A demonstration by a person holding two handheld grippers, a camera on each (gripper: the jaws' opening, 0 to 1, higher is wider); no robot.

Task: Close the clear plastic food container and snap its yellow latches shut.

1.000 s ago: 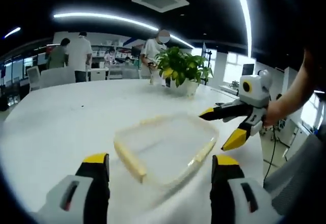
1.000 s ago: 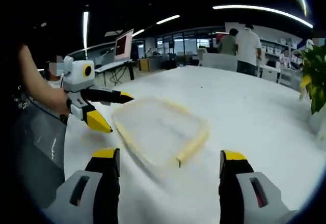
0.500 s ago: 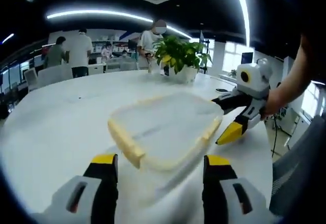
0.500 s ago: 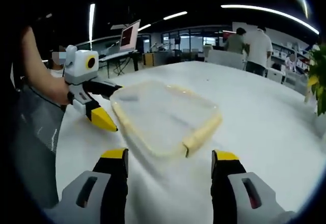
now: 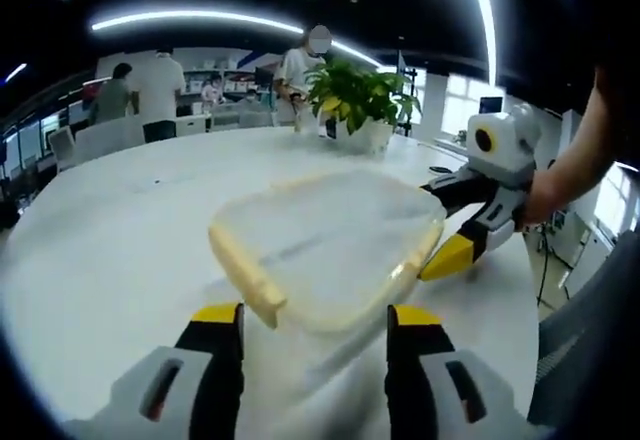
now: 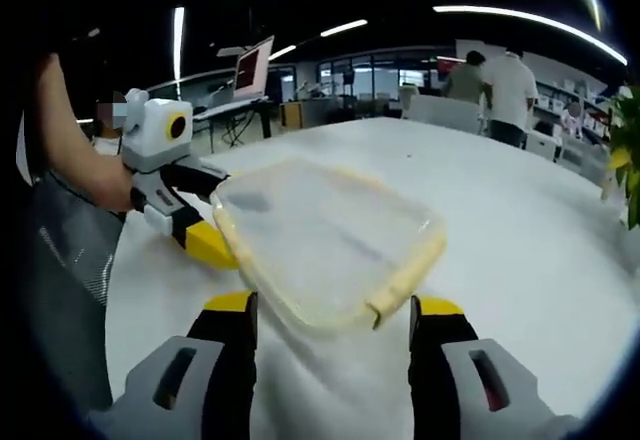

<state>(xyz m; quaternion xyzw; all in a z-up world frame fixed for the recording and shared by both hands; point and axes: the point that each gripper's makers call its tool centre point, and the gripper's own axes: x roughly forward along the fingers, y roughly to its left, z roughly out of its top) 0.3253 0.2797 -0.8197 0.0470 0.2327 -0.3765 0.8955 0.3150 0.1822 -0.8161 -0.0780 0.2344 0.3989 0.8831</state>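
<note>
Since the picture of one second ago, both grippers have been brought closer to the clear container (image 5: 325,250), which now spans the gap ahead of each pair of jaws in both views. The left gripper (image 5: 315,345) is seen with its fingers spread, the near corner of the container lying just before them and nothing pinched. The right gripper (image 6: 332,330) is likewise spread, its yellow tips flanking the container's near edge; whether they touch it cannot be told. In the left gripper view the right gripper sits at the container's far side, one finger above the rim and one yellow tip below it.

The container rests on the white table (image 5: 110,230), with a potted plant (image 5: 358,110) well beyond it. No contents can be made out through the clear plastic. A yellow latch (image 5: 245,278) along one side appears unsnapped, as does another (image 6: 408,272). The approach is judged complete and the latching not yet begun.
</note>
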